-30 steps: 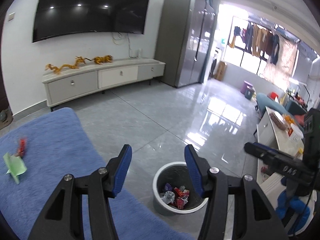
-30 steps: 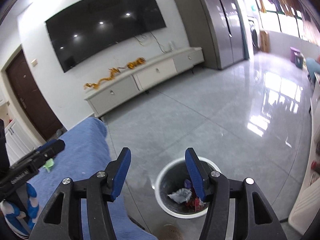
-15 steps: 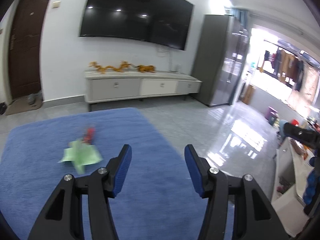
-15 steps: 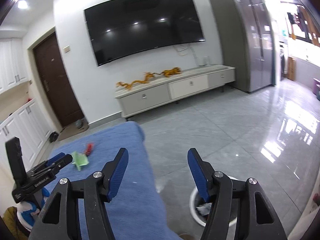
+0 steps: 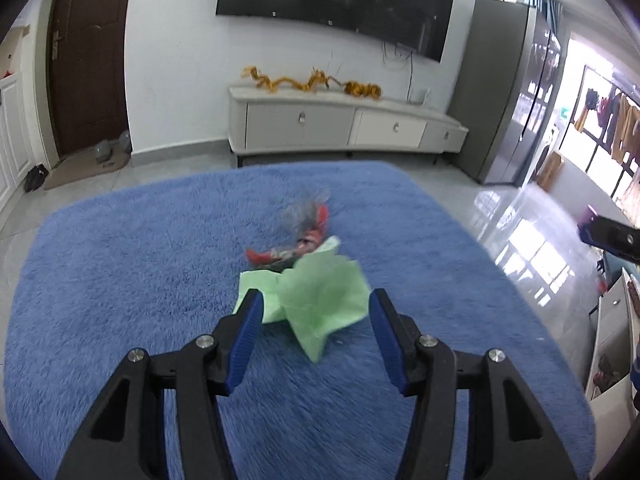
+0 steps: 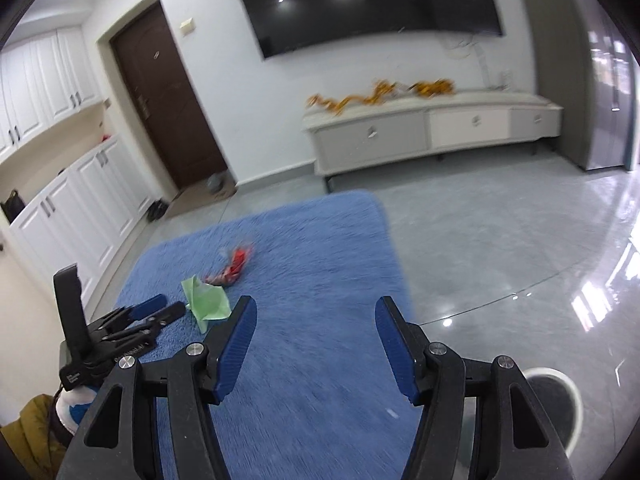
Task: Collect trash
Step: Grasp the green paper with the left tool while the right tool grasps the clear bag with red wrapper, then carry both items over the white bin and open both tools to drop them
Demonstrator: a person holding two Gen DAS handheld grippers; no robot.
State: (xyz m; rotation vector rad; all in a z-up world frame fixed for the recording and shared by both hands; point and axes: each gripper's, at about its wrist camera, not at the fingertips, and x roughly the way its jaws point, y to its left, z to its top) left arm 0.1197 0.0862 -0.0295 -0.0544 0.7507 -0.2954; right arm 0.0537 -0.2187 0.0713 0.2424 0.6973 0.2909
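A crumpled green paper lies on the blue shaggy rug, with a red snack wrapper just beyond it. My left gripper is open and low over the rug. The green paper sits between its blue pads, which do not press on it. In the right wrist view the left gripper sits just left of the green paper and the red wrapper. My right gripper is open and holds nothing, above the rug to the right of the trash.
The grey trash bin stands on the glossy tile floor at the rug's right, partly hidden by my right gripper's finger. A TV cabinet lines the far wall. White cupboards and a brown door are to the left.
Both views have swung left from the bin to the rug. The left gripper has dropped close to the green paper. The bin has left the left wrist view.
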